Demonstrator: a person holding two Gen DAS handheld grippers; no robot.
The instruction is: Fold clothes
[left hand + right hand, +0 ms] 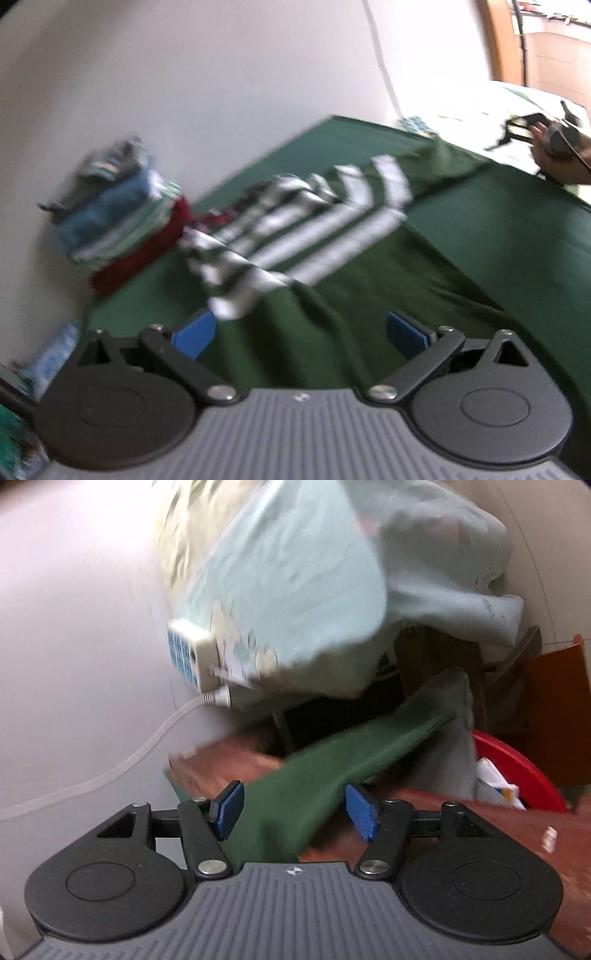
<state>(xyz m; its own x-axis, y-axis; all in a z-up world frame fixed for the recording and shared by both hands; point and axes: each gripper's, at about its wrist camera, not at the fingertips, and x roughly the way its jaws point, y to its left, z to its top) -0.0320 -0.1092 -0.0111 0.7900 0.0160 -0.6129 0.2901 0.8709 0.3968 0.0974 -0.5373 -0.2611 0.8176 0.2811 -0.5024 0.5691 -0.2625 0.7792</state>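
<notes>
A dark green shirt with white stripes (325, 236) lies spread and partly rumpled on a green sheet (498, 229). My left gripper (299, 332) hovers open over the shirt's near plain hem, with its blue pads (194, 332) wide apart and nothing pinched. In the right wrist view, my right gripper (297, 812) is open with a strip of green cloth (332, 768) running between its pads without being pinched. Blur hides whether that cloth is the shirt's sleeve. At the far right of the left wrist view, a hand (557, 162) holds the other gripper.
A stack of folded clothes (118, 218) stands against the white wall at the left. The right wrist view shows a pale blue blanket heap (295, 590), a power strip with a white cable (192, 661), a red basin (517, 768) and a brown surface (480, 830).
</notes>
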